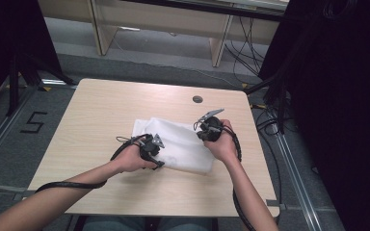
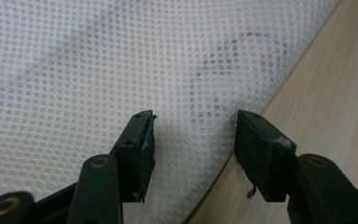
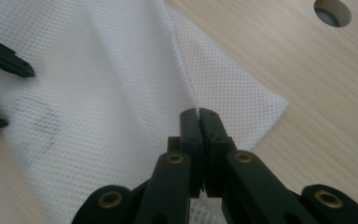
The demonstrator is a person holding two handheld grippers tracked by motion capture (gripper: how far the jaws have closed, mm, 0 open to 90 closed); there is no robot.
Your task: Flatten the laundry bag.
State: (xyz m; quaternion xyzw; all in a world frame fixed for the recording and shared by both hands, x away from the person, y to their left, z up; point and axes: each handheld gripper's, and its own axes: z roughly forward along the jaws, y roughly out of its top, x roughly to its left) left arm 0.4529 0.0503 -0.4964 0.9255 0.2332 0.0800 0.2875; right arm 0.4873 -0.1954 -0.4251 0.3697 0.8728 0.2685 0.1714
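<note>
A white mesh cloth (image 1: 180, 144) lies folded on the wooden table (image 1: 101, 115) between both hands. My left gripper (image 1: 151, 147) rests at the cloth's near left edge; in the left gripper view its jaws stand open (image 2: 195, 135) over the mesh (image 2: 98, 60), straddling the cloth's edge beside bare wood. My right gripper (image 1: 211, 129) is at the cloth's right side. In the right gripper view it (image 3: 199, 116) is shut on a raised fold of the mesh cloth (image 3: 98, 84), which rises in a ridge from the jaws.
A round cable hole (image 1: 197, 99) sits in the table's far part, and shows in the right gripper view (image 3: 332, 11). Floor rails, black stands and cables surround the table. A pale shelf unit (image 1: 164, 24) stands beyond it.
</note>
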